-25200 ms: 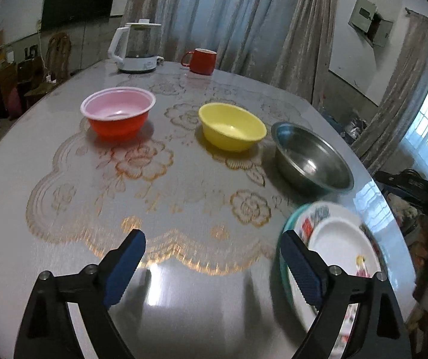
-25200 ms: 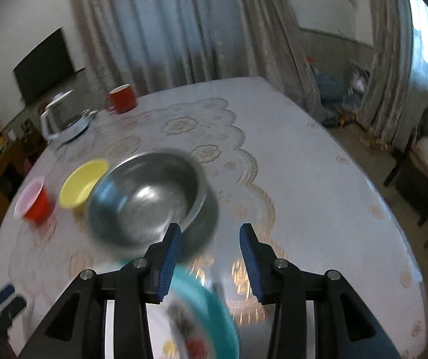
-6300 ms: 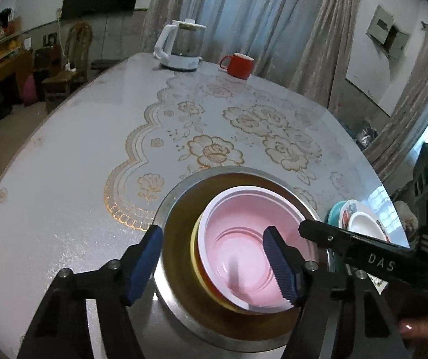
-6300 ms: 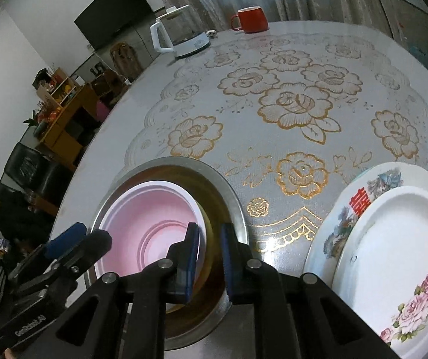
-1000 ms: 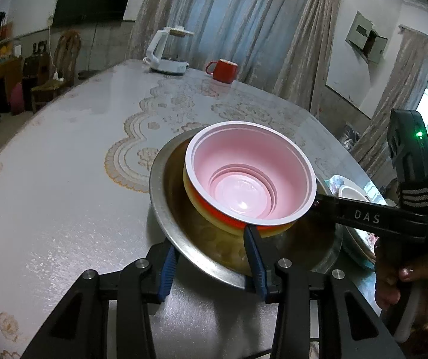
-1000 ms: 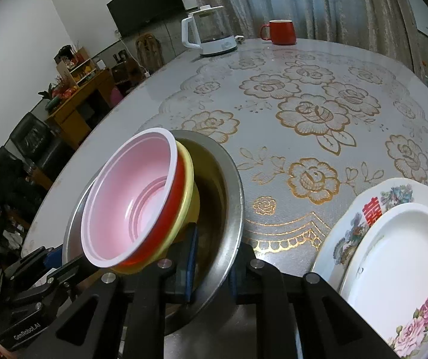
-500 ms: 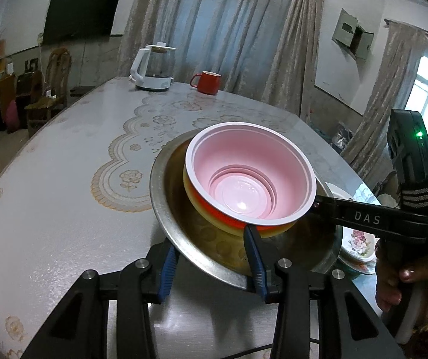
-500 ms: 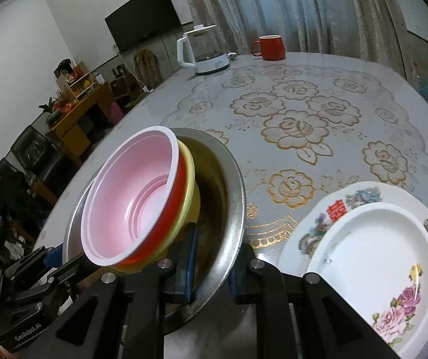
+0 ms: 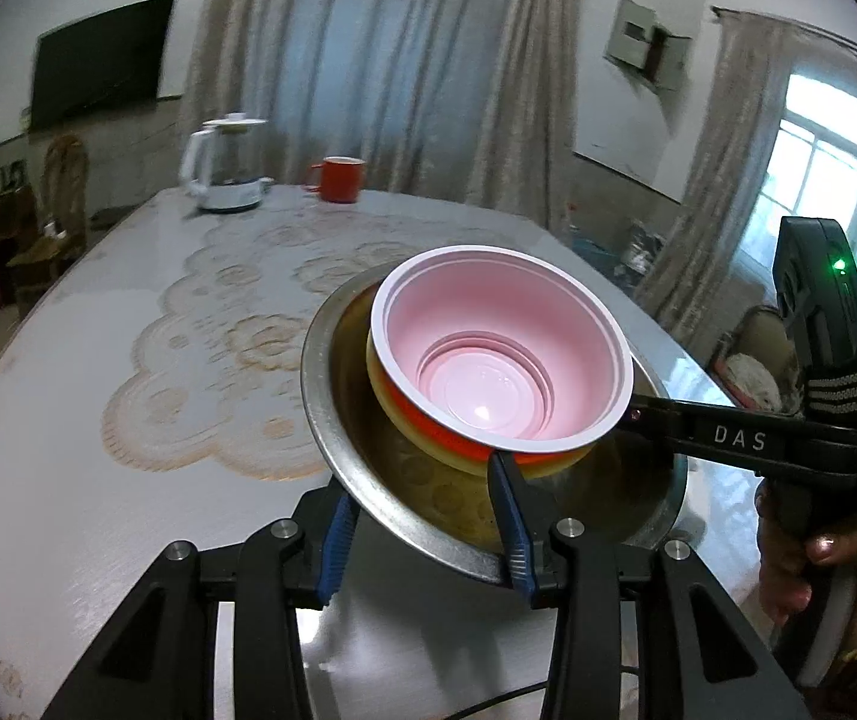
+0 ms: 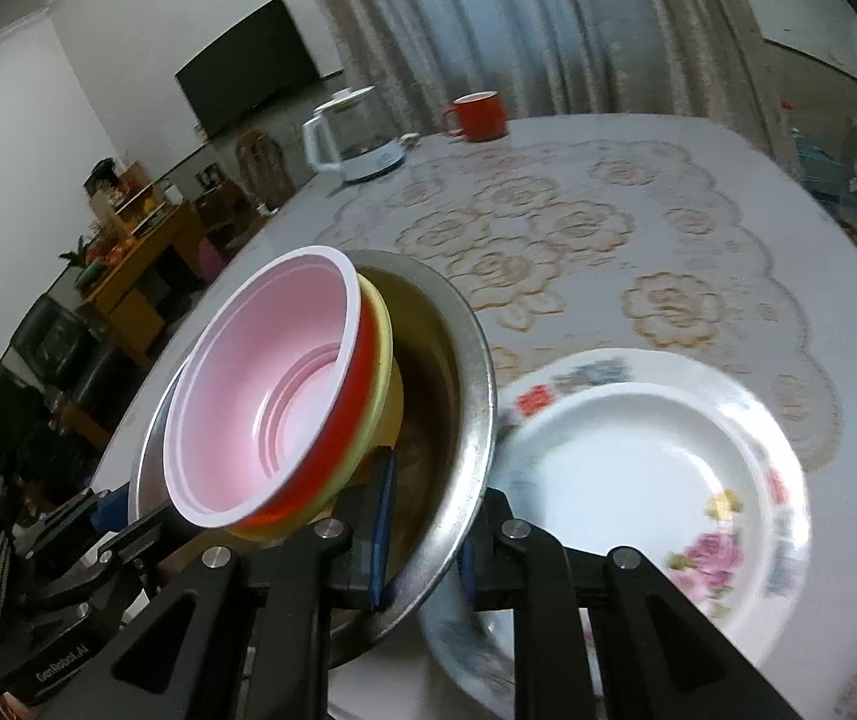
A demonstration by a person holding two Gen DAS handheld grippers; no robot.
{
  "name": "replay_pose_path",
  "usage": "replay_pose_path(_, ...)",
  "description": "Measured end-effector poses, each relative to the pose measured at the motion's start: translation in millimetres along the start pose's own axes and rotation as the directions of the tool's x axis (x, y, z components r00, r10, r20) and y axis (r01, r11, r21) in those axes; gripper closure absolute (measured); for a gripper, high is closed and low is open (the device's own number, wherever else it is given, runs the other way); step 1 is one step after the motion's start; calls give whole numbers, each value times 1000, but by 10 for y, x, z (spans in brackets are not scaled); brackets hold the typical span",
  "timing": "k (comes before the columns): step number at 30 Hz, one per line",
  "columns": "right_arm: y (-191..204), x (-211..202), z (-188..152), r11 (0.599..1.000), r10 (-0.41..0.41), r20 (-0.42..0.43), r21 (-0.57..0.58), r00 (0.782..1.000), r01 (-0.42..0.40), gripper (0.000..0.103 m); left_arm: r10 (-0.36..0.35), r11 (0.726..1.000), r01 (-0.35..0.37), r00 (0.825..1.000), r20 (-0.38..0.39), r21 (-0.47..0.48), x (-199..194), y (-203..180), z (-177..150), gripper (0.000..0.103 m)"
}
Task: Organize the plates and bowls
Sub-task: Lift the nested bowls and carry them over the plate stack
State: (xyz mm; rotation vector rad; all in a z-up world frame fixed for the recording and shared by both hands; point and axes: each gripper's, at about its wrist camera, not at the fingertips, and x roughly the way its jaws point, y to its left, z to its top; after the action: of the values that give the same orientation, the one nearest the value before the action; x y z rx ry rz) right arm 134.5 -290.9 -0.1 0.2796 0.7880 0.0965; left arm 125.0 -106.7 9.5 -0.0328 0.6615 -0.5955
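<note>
A pink-lined red bowl [image 9: 500, 360] sits nested in a yellow bowl [image 9: 404, 420], both inside a steel bowl [image 9: 332, 396]. My left gripper [image 9: 422, 522] is shut on the steel bowl's near rim and holds the stack above the table. My right gripper [image 10: 422, 540] is shut on the opposite rim of the steel bowl [image 10: 476, 372]; its arm shows in the left wrist view [image 9: 728, 438]. The pink bowl [image 10: 272, 390] and yellow bowl [image 10: 383, 354] tilt with it. A stack of white floral plates [image 10: 656, 480] lies on the table just right of and below the steel bowl.
A white electric kettle [image 9: 221, 162] and a red mug [image 9: 338, 180] stand at the table's far end. The round table [image 9: 68, 450] has a gold floral mat [image 10: 578, 228]. Chairs and a wooden cabinet [image 10: 140, 240] stand to the left beyond the table.
The bowl stack has risen higher off the table in both grippers and moved toward the plates, which now sit closer beneath the steel bowl's rim.
</note>
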Motion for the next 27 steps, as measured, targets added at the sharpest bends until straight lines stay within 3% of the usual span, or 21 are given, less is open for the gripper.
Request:
replay_pose_path(15,-691,-446,-77,988,-83,27,136,996,78,86,-103,990,107,994,-46,95,340,-643,162,60)
replay_pose_path(27,-1064,-397,-255,971,-92,-15,219,996,93,85,-92,987,105,990,-102,125,633,-851,54,59)
